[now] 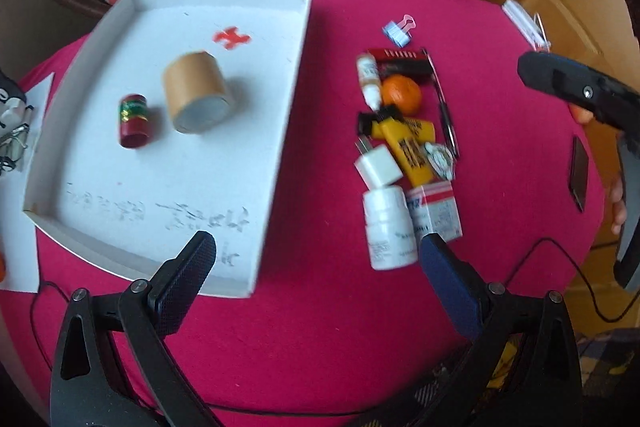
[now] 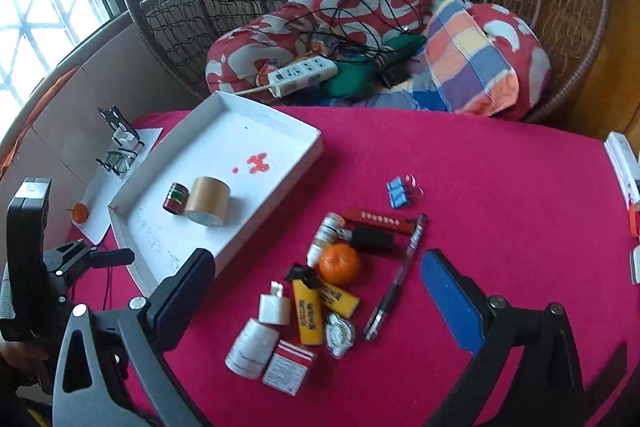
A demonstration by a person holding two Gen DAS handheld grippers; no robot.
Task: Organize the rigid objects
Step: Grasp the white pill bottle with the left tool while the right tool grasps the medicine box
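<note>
In the left wrist view my left gripper (image 1: 316, 247) hangs open and empty over the near edge of a white tray (image 1: 280, 131). The tray holds a brown tape roll (image 1: 196, 91) and a small red can (image 1: 134, 121). To its right lies a pile: white bottle (image 1: 388, 227), red-and-white box (image 1: 436, 211), white charger (image 1: 378, 165), yellow tubes (image 1: 412, 147), an orange (image 1: 401, 94), dropper bottle (image 1: 369, 79) and pen (image 1: 446, 119). My right gripper (image 2: 318, 263) is open above that pile (image 2: 312, 307), holding nothing.
A blue binder clip (image 1: 398, 31) lies apart on the red tablecloth (image 1: 340, 327). Glasses (image 2: 118, 159) rest on paper left of the tray. A power strip (image 2: 302, 73) and cables sit on cushions behind. A dark flat item (image 1: 579, 179) lies at right.
</note>
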